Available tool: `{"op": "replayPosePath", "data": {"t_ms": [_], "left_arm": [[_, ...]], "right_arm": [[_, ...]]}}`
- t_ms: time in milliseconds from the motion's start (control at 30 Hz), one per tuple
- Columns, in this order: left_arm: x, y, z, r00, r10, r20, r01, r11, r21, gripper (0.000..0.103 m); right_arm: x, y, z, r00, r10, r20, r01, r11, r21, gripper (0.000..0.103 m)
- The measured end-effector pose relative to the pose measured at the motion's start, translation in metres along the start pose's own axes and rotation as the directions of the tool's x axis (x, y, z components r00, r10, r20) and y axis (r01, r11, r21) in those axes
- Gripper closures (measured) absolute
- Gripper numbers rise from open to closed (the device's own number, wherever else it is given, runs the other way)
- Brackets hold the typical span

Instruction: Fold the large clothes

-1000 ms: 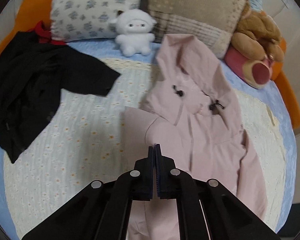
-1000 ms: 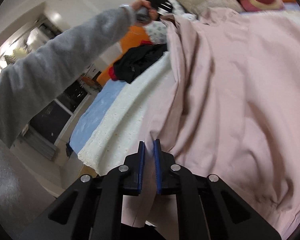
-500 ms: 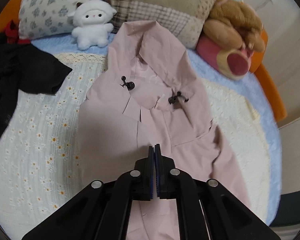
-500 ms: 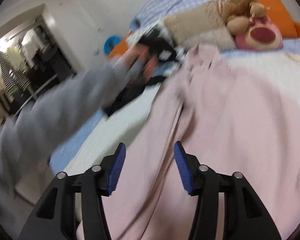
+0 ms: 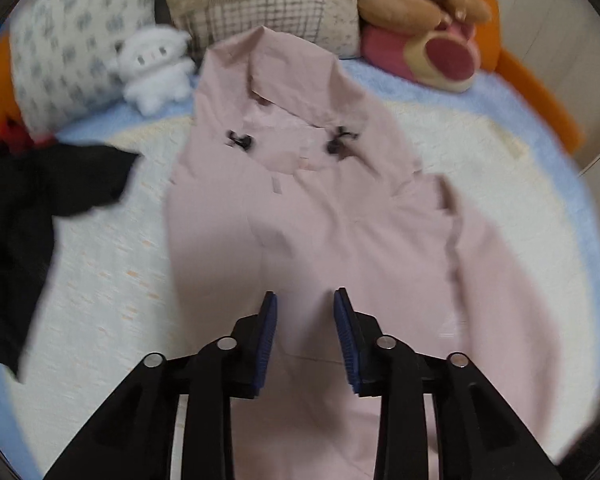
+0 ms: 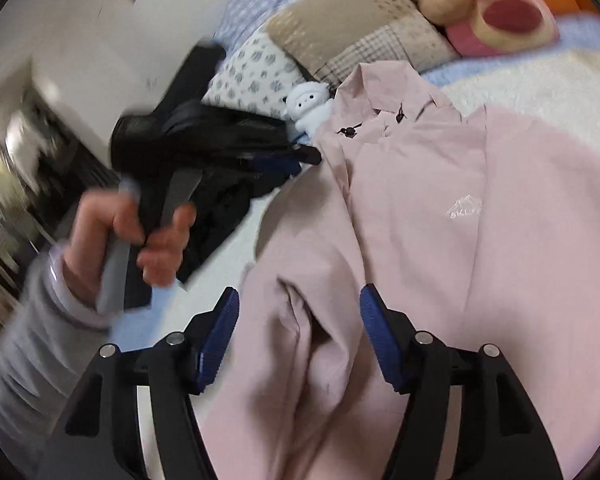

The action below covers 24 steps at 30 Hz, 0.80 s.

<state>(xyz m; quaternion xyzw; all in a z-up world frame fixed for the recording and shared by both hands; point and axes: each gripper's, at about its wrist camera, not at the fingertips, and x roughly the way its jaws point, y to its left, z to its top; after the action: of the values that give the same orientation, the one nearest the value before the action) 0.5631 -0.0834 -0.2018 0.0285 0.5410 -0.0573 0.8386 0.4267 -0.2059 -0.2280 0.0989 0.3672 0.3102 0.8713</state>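
Observation:
A pale pink hooded jacket (image 5: 340, 216) lies front up on the white flowered bedspread (image 5: 100, 280), its hood toward the pillows. My left gripper (image 5: 305, 320) hovers over the jacket's lower body; its jaws are opening and no cloth sits between the blue pads. The right wrist view shows the jacket (image 6: 440, 240) with a white chest logo and a folded ridge of sleeve. My right gripper (image 6: 298, 308) hangs above that ridge, jaws opening, pads clear of the fabric. A hand (image 6: 140, 232) in a grey sleeve holds the left gripper (image 6: 300, 156) at the jacket's left shoulder.
A black garment (image 5: 32, 208) is spread on the bedspread to the left of the jacket. Behind the hood stand a white plush toy (image 5: 156, 68), a flowered pillow (image 5: 68, 48), a patchwork pillow (image 5: 276, 4) and a brown and pink plush bear (image 5: 424, 20). Orange bed edge (image 5: 540, 92) at right.
The left gripper went from shut to partly open and swung across until the jacket lies centred below it. The right gripper let go of the pink fabric, opened wide and lifted away.

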Motion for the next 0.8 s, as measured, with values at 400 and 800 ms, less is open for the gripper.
{"op": "replayPosePath", "data": {"t_ms": [400,800], "left_arm": [[0.046,0.024,-0.002,0.987,0.004,-0.163,-0.02,0.995,-0.093,0.081],[0.032,0.051,0.02,0.987,-0.139,-0.085,0.115,0.963,-0.244,0.09]], "right_arm": [[0.062,0.016,-0.028,0.988,-0.016,-0.153,0.001,0.995,-0.101,0.088],[0.084,-0.031,-0.019,0.933,0.35,-0.078,-0.313,0.901,0.302,0.09]]}}
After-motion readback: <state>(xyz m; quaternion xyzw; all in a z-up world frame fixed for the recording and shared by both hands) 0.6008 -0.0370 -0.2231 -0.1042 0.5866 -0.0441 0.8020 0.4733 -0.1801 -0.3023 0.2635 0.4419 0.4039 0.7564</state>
